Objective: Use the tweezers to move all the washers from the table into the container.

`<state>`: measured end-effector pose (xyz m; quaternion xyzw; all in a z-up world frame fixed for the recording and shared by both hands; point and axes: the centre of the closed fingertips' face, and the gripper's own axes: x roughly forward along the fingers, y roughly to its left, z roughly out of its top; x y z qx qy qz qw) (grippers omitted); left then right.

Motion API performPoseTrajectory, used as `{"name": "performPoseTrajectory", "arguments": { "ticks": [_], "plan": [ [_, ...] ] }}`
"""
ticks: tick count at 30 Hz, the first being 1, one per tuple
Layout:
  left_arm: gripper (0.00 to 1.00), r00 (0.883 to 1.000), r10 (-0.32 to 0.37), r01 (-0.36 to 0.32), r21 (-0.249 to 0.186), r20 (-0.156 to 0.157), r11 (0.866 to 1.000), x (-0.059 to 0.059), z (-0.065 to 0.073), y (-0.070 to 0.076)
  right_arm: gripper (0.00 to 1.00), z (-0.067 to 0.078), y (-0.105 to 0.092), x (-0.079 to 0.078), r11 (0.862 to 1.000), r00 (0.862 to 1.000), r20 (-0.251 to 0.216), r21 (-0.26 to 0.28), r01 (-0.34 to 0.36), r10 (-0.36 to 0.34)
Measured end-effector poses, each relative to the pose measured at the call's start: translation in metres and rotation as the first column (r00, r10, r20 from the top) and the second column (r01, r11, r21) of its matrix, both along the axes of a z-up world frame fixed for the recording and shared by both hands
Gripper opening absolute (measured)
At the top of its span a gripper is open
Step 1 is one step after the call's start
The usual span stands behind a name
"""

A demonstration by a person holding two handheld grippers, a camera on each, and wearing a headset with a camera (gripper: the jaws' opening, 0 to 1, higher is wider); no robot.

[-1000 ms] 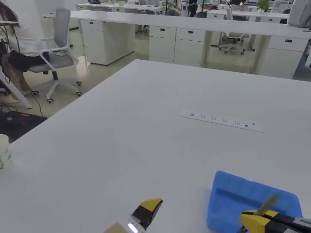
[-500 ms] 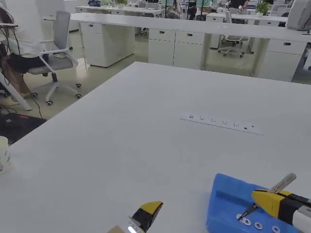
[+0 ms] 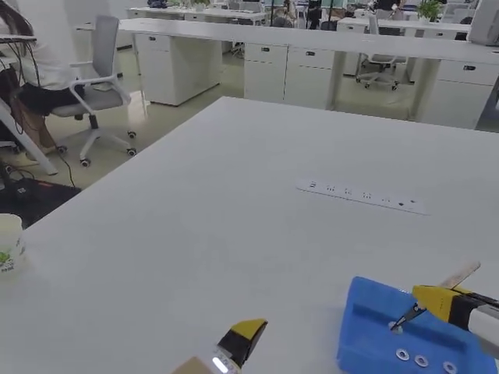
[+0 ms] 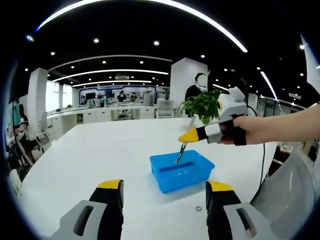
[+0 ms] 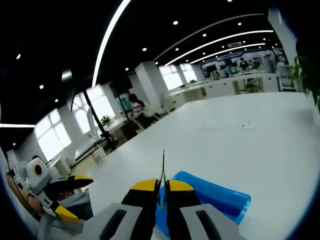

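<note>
Washers (image 3: 421,360) lie inside the blue container (image 3: 366,327) at the lower right of the head view, where the right gripper (image 3: 429,299) points the tweezers (image 3: 407,315) down into it, and the left gripper (image 3: 246,333) shows at bottom centre over the white table (image 3: 195,234). Left gripper view: its own jaws stand released, wide apart along the bottom, the container lies mid-frame beyond them, and one washer (image 4: 198,208) rests on the table near the right-hand jaw. Right gripper view: the jaws are clenched on the tweezers, whose tips rise at centre, with the container at lower right.
</note>
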<state>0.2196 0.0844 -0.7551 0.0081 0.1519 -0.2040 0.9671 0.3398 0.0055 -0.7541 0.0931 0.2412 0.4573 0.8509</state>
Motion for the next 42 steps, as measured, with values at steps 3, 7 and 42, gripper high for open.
{"name": "performPoseTrajectory", "arguments": {
  "ticks": [3,7,42],
  "plan": [
    [0.66,1.000,-0.002,0.002,0.000,0.000,1.000,0.000,0.000,0.000,0.02,-0.006,0.003,0.002,1.000,1.000,-0.004,-0.023,-0.007,0.007],
    [0.66,1.000,0.000,0.000,-0.002,-0.002,1.000,0.000,0.000,0.000,0.02,-0.016,0.005,0.008,0.999,1.000,-0.015,-0.041,-0.009,0.008],
    [0.67,0.999,-0.015,0.015,0.001,-0.035,1.000,0.000,-0.006,-0.002,0.03,-0.065,0.015,0.011,0.961,0.992,0.015,-0.251,-0.114,0.122]
  ]
}}
